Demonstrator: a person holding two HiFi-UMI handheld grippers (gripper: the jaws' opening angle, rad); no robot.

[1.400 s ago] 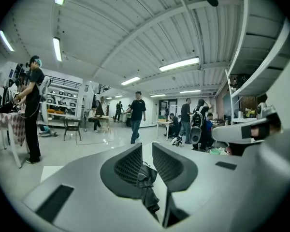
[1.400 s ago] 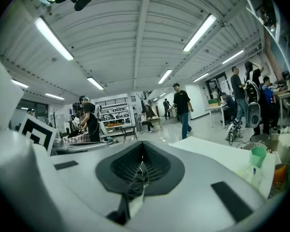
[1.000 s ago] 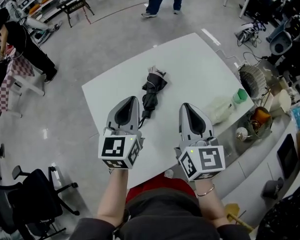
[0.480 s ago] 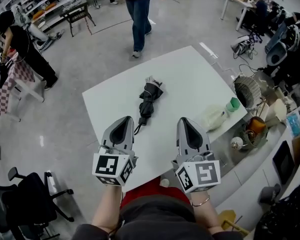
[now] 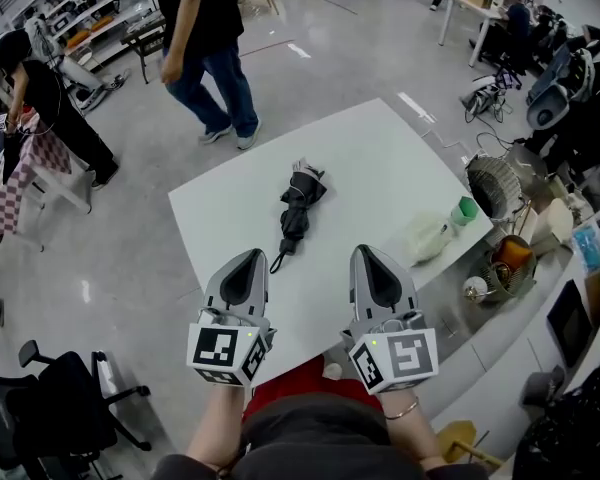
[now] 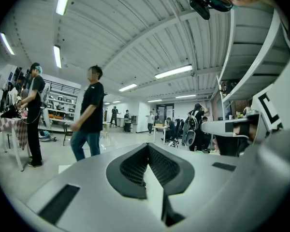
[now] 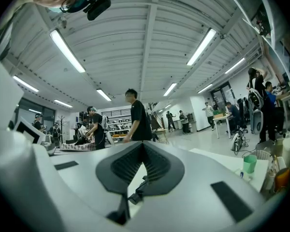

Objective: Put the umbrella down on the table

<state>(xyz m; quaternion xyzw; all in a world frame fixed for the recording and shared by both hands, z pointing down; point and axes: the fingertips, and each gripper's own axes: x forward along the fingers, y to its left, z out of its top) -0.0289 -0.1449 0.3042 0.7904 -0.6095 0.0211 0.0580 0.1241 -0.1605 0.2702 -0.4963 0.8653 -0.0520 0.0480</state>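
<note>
A folded black umbrella [image 5: 298, 208] lies on the white table [image 5: 380, 158], near its middle, with its strap end pointing toward me. My left gripper [image 5: 251, 256] hovers over the table's near edge, shut and empty, just short of the strap. My right gripper [image 5: 364, 252] is beside it to the right, also shut with nothing in it. In the left gripper view the left gripper [image 6: 148, 145] has its jaws closed to a point. In the right gripper view the right gripper [image 7: 144, 144] looks the same, and a dark bit of the umbrella [image 7: 137, 195] shows below its jaws.
A person [image 5: 205, 48] walks past the table's far side. A clear bottle with a green cap [image 5: 438, 230] lies at the table's right edge. A fan [image 5: 495, 183] and a cluttered bench stand to the right, and an office chair [image 5: 70, 398] at the lower left.
Both grippers have drawn back from the umbrella toward my body. The umbrella has stayed flat on the table. The person behind the table has walked from right to left.
</note>
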